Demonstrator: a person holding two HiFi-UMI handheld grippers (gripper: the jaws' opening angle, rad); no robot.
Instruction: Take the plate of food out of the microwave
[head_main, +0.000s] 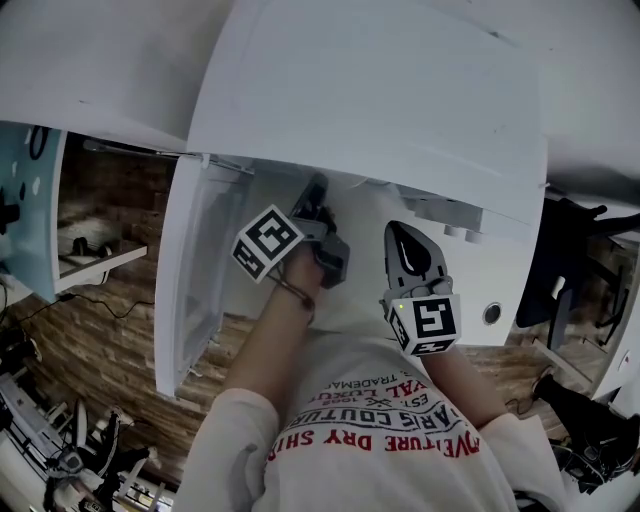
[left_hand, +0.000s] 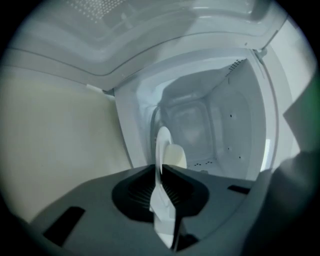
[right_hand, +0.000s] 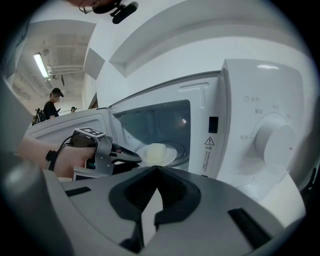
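Door (head_main: 188, 270) hangs open on the left. Left tongs (right_hand: 136, 159) reach through the opening, clenched on the plate's (left_hand: 163, 147) near rim. The rim runs edge-on through the jaw gap, so the plate plane lines up with the tongs' axis. Plate is inside the microwave (right_hand: 235, 115), low in the cavity. It lies straight ahead of the left tongs and extends deeper in. Food (left_hand: 175, 156), a pale lump, sits on the plate just past the jaws.

Right tongs (head_main: 403, 232) hang outside, in front of the opening toward the panel side, clenched on nothing and well apart from the plate. So the left is the working hand.

My read: the exit path is straight back along the left tongs' axis, toward the person. With a single-rim grip the far edge may dip, so keep it level.
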